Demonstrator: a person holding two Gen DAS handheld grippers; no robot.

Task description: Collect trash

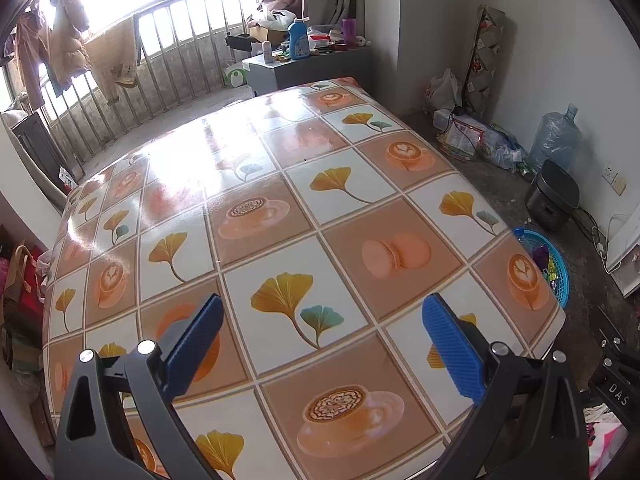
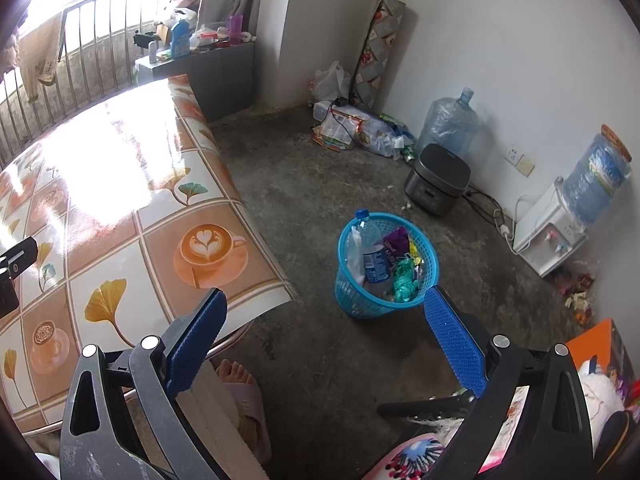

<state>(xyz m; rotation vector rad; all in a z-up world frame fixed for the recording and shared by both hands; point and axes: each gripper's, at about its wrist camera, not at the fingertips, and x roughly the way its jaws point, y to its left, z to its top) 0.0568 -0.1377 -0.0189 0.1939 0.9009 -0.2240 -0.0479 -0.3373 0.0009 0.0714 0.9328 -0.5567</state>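
Right gripper agape; trash basket just beyond

Left over table, right toward basket

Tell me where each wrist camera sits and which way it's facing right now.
Left wrist: above the table, looking across it toward the window; open left claw shows.
Right wrist: beside the table's edge, looking down at the floor and blue basket of trash; open right claw and a slippered foot show.
Shared: table, basket, rice cooker.
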